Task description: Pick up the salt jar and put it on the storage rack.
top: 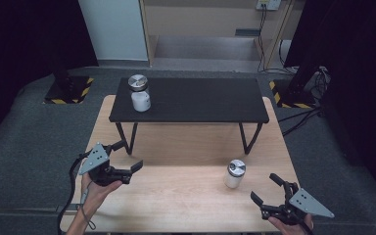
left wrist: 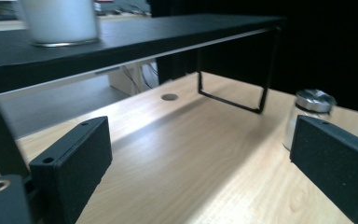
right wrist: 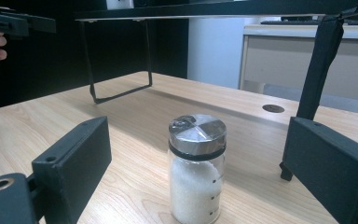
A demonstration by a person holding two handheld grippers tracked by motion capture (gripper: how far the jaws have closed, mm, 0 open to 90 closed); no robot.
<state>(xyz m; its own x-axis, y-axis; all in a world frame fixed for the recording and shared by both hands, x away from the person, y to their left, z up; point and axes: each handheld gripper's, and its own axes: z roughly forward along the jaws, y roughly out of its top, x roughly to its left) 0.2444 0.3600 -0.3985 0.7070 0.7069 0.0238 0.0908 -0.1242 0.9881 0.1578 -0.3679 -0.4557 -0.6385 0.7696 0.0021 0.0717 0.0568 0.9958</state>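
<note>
1. Right gripper (top: 267, 188): held in the person's right hand at the near right corner of the wooden table (top: 186, 196). Jaws are spread wide and hold nothing.
2. In the right gripper view, the two black jaws stand well apart, one at each lower corner, with the near jar (right wrist: 196, 168) upright on the table ahead of them and centred on the gap. No jaw touches it.
3. Near jar: clear glass, filled with white granules, closed by a silver metal lid. In the high view it stands just ahead of the right gripper, slightly toward the left gripper's side (top: 235, 174).
4. Left gripper (top: 129, 155): held in the person's left hand at the near left of the table, well apart from the right gripper. Jaws are spread wide and empty.
5. In the left gripper view, the near jar (left wrist: 307, 116) stands behind the right-hand jaw, partly hidden by it.
6. Black shelf (top: 200, 105): a low raised platform on thin legs, beyond both grippers.
7. Far jar (top: 139, 93): upright on the shelf's left end, beyond the left gripper, silver lid on top.
</note>
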